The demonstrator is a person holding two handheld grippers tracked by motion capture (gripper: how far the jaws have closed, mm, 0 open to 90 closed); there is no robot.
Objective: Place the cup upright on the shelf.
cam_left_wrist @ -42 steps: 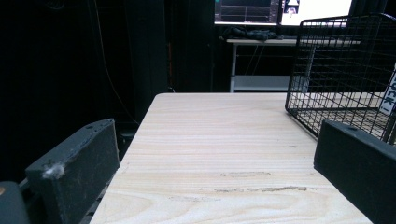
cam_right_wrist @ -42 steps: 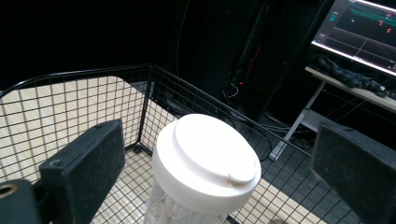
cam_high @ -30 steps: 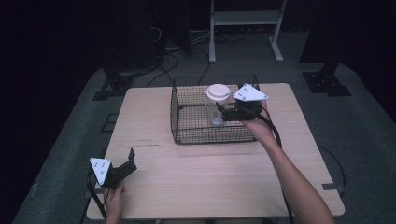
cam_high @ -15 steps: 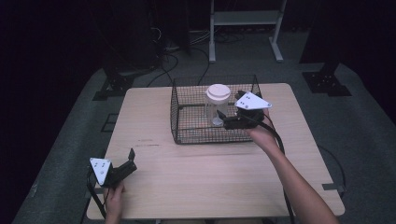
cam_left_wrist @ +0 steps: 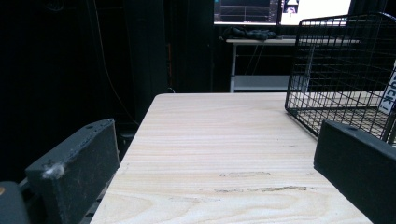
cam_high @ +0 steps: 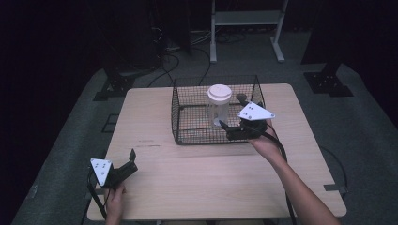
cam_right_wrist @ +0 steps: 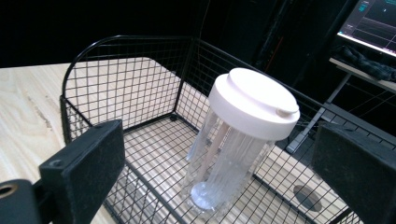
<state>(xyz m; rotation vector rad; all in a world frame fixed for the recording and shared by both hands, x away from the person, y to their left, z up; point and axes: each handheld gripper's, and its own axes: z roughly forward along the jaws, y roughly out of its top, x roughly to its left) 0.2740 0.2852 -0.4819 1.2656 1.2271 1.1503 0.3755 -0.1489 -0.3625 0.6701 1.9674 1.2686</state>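
A clear jar [cam_high: 218, 108] with a white lid stands upright, centre frame, inside a wire basket [cam_high: 187, 126]. The right gripper [cam_high: 233, 130], jaws spread and empty, hovers at the basket's near rim, apparently lined up on the jar. At lower left, the left gripper [cam_high: 131, 159] rests spread on the worktop [cam_high: 197, 178], seemingly parked out of the way.

Open tongs [cam_left_wrist: 215, 177] low over table [cam_left_wrist: 219, 135], wire basket [cam_left_wrist: 345, 70] right.

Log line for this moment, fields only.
right gripper: open, at basket's near wall | jar: upright in wire basket, white lid on, free | left gripper: open, at table front-left corner

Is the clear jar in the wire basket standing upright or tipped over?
Upright: the jar stands on its base on the basket floor, white lid on top.
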